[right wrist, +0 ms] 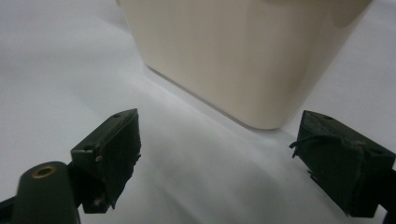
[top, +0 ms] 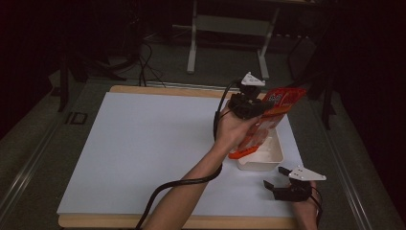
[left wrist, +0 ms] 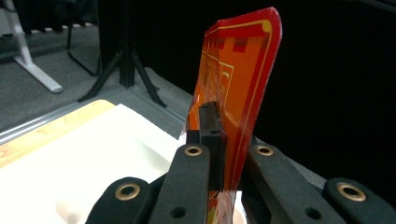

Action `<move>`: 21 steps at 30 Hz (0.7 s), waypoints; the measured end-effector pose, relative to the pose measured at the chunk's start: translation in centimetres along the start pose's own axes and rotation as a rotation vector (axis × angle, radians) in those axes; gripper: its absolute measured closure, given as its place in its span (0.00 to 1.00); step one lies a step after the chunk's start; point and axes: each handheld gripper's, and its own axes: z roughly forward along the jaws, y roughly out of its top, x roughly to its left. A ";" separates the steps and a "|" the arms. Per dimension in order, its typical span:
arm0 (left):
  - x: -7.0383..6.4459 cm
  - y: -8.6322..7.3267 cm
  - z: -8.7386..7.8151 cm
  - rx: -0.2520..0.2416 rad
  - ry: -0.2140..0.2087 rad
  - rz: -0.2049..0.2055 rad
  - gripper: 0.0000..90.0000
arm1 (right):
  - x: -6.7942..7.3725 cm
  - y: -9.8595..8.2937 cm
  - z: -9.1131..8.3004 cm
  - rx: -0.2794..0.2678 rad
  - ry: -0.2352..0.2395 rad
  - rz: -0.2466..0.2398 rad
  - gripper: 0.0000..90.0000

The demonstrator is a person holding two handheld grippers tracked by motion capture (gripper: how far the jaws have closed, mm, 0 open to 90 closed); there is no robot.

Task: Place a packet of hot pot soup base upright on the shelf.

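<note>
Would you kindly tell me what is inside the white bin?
The orange packet, held by the left gripper, reaches down into the white bin. It covers part of the bin's floor, so anything beneath is hidden.

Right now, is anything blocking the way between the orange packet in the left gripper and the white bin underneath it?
Nothing visible does. The left gripper holds the orange packet over the white bin, its lower end already at the bin's opening. The right gripper waits open, in front of the bin.

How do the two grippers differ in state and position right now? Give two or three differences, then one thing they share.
The left gripper is shut on the orange packet; the right gripper is open and holds nothing. The left is raised above the cream tub; the right sits low by the table, in front of the tub. Both have black fingers.
</note>
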 end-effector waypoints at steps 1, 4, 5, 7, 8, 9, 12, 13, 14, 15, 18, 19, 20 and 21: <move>-0.1 -0.2 0.2 -0.008 0.002 0.005 1.00 | 0.0 0.0 0.0 0.000 0.000 0.000 0.16; -0.2 -0.5 0.9 -0.004 0.000 0.010 1.00 | 0.0 0.0 0.0 -0.002 0.000 0.001 0.16; -0.2 -0.6 1.1 -0.004 -0.002 0.009 1.00 | 0.0 0.0 0.0 -0.004 -0.001 0.001 0.16; -0.2 -0.7 1.6 -0.006 0.002 0.004 1.00 | 0.0 0.0 0.0 -0.005 -0.001 0.002 0.16; -0.2 -0.8 1.8 -0.007 -0.003 0.003 1.00 | 0.0 0.0 0.0 -0.005 -0.002 0.001 0.16; -0.2 -0.9 2.0 -0.005 -0.008 0.001 1.00 | 0.0 0.0 0.0 -0.004 -0.001 0.001 0.16; -0.2 -1.1 2.8 0.005 -0.016 0.006 1.00 | 0.0 0.0 0.0 -0.006 -0.001 0.002 0.16; -0.3 -1.2 3.0 0.009 -0.014 0.004 1.00 | 0.0 0.0 0.0 -0.006 -0.001 0.002 0.16; -0.3 -1.3 3.2 0.008 -0.012 0.004 1.00 | 0.0 0.0 0.0 -0.008 -0.001 0.003 0.16; -0.3 -1.4 3.4 0.005 -0.014 0.001 1.00 | 0.0 0.0 0.0 -0.009 -0.001 0.003 0.16; -0.1 -1.6 3.8 -0.012 -0.032 -0.013 1.00 | 0.0 0.0 -0.1 -0.010 -0.002 0.003 0.16; -0.2 -1.7 3.8 -0.027 -0.026 0.000 1.00 | 0.0 0.0 -0.1 -0.011 -0.001 0.002 0.16; -0.1 -1.9 3.8 -0.040 -0.032 0.009 1.00 | 0.0 0.0 -0.1 -0.011 0.000 0.003 0.16; 0.0 -2.1 3.8 -0.050 -0.031 0.011 1.00 | 0.0 0.0 -0.1 -0.011 0.000 0.003 0.16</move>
